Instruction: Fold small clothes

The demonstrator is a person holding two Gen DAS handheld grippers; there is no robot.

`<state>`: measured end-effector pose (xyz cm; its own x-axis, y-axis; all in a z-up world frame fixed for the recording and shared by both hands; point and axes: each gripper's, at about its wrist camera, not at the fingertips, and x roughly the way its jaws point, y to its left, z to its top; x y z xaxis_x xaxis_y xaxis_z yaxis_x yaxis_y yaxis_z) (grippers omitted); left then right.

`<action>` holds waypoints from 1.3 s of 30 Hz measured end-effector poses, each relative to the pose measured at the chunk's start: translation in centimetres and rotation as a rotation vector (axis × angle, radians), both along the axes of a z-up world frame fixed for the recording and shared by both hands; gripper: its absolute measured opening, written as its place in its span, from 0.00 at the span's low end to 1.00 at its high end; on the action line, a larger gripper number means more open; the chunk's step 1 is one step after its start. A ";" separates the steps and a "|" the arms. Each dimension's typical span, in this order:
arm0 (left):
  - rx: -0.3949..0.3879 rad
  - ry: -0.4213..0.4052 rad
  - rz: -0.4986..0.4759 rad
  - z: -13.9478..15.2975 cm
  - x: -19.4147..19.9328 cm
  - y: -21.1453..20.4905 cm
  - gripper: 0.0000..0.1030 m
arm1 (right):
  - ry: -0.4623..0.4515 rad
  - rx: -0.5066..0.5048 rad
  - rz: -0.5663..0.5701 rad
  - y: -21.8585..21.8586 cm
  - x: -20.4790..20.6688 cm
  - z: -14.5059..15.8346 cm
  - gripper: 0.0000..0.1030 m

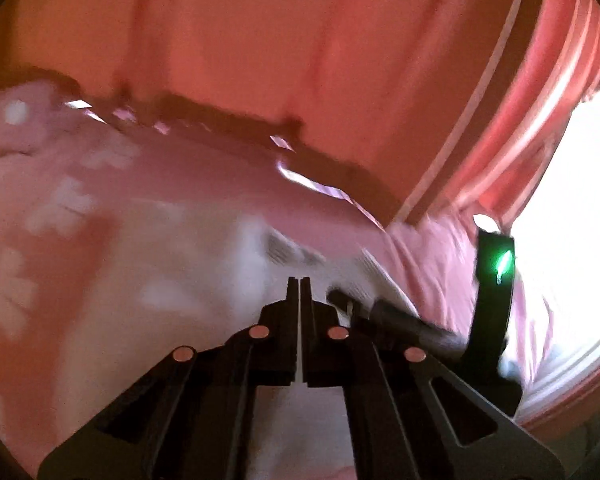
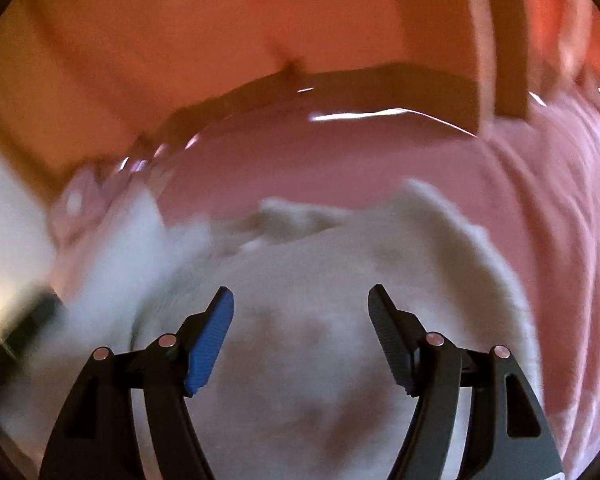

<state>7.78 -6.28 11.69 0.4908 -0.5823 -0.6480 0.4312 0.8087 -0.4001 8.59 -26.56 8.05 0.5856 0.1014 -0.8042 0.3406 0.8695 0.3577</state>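
Observation:
A small white garment (image 2: 300,360) lies on a pink bed sheet (image 2: 340,168), blurred in both views. My right gripper (image 2: 300,292) hangs just above the garment's middle, jaws wide apart, one blue pad (image 2: 212,340) and one dark pad with nothing between them. In the left wrist view my left gripper (image 1: 299,280) has its jaws pressed together over the white garment (image 1: 204,264); the blur hides whether any cloth is caught between the tips. A black device with a green light (image 1: 496,280), apparently the other gripper, stands close at the right.
The sheet carries pale flower prints (image 1: 60,200) at the left. A dark wooden bed edge (image 2: 380,84) runs along the far side below an orange-pink wall. Striped pink curtains (image 1: 560,100) and a bright window (image 1: 580,200) are at the right.

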 end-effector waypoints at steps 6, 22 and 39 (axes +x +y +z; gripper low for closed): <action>0.011 0.041 -0.100 -1.8 -2.9 -3.4 0.29 | -0.022 0.092 -0.012 -1.8 -0.4 0.1 0.67; 0.122 0.162 0.528 -4.7 -1.5 21.0 0.85 | 0.023 0.124 0.221 5.5 0.9 -0.7 0.69; 0.139 0.231 0.505 -6.0 -2.9 22.1 0.89 | 0.060 0.076 0.652 21.0 8.6 -1.5 0.67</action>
